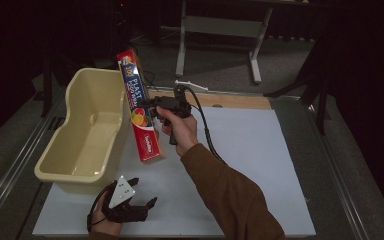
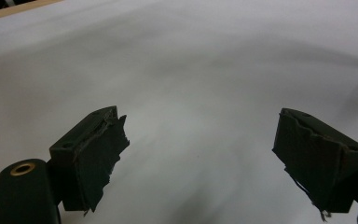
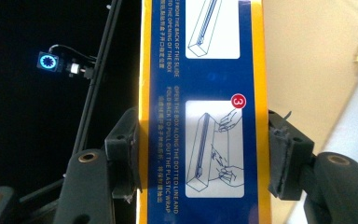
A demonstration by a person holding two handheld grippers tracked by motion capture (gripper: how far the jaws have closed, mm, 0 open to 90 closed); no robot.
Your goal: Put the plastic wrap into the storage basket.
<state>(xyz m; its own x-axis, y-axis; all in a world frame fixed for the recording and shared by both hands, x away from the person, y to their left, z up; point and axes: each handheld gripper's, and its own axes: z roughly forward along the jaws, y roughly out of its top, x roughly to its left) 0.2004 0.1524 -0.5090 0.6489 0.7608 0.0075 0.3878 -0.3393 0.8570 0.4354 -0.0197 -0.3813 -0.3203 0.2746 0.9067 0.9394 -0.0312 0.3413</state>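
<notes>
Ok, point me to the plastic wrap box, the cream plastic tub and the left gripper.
Long red and blue plastic wrap box [image 1: 141, 116]: high view, on its printed front face.
Cream plastic tub [image 1: 56, 145]: high view, on its left inner wall.
Left gripper [image 1: 145, 193]: high view, between its open jaws.

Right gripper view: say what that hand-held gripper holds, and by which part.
The right hand-held gripper clamps the plastic wrap box across its width, partway along its length, jaws on its two long yellow edges.

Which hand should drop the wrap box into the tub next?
Right. The right claw already grips the box beside the tub; the left claw is open over the table.
</notes>
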